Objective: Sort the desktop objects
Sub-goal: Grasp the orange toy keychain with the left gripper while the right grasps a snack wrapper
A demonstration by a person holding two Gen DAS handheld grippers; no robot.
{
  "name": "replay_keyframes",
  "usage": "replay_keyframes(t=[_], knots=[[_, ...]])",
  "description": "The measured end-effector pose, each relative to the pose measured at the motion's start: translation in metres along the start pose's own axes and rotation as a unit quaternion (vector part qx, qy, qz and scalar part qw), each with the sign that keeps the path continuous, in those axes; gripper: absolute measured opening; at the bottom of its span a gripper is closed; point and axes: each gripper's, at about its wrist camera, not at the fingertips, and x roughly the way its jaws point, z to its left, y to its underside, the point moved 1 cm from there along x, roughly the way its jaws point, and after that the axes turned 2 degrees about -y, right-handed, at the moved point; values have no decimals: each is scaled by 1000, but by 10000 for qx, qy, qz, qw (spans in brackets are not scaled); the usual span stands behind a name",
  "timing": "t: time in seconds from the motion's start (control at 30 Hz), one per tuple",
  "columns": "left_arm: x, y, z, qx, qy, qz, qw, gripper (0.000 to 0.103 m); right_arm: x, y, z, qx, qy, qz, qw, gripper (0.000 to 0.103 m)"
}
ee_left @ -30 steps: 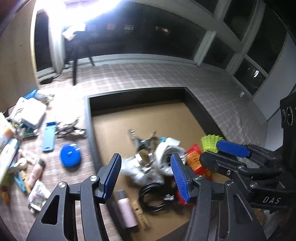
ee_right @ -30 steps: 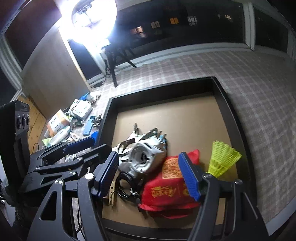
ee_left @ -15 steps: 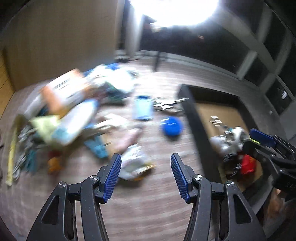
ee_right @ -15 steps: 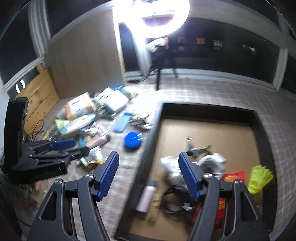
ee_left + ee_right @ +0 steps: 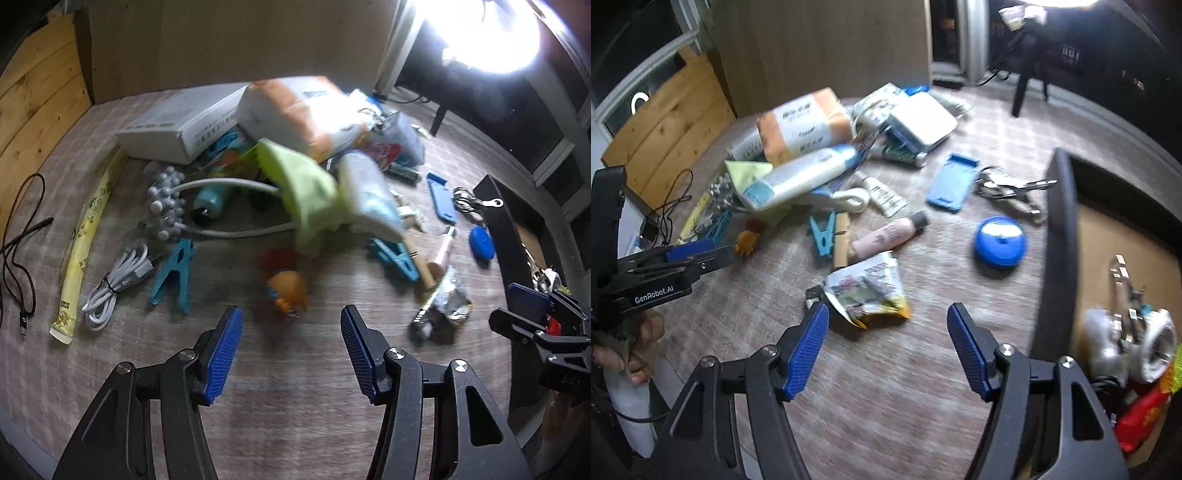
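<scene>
Both tools, left (image 5: 290,347) and right (image 5: 886,347), gape empty; pink bottle (image 5: 888,236) lies flat, dark cap toward the tray (image 5: 1058,236).

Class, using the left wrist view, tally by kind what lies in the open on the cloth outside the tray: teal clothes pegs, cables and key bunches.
Teal clothes pegs: 2
Cables: 2, one black, one white and bundled
Key bunches: 1
Total: 5

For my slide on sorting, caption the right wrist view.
Open right gripper above a crinkled snack packet, clutter pile behind, black tray at right.
</scene>
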Motion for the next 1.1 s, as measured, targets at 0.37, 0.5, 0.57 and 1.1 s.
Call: replay_keyframes(t=[0.37,0.5,0.57,1.1], knots=[[23,-10,7,81,-15,125,9999,53,46,-8,15,-414,426,373,9975,70],[30,-14,7,87,-48,127,9999,52,49,-11,10,-376,366,359,9980,70],[32,-16,5,130,-83,91,9998,51,48,-12,6,-348,306,353,9983,70],[36,-17,-10,404,-323,-137,9986,29,43,-9,-9,-87,6,370,9993,64]])
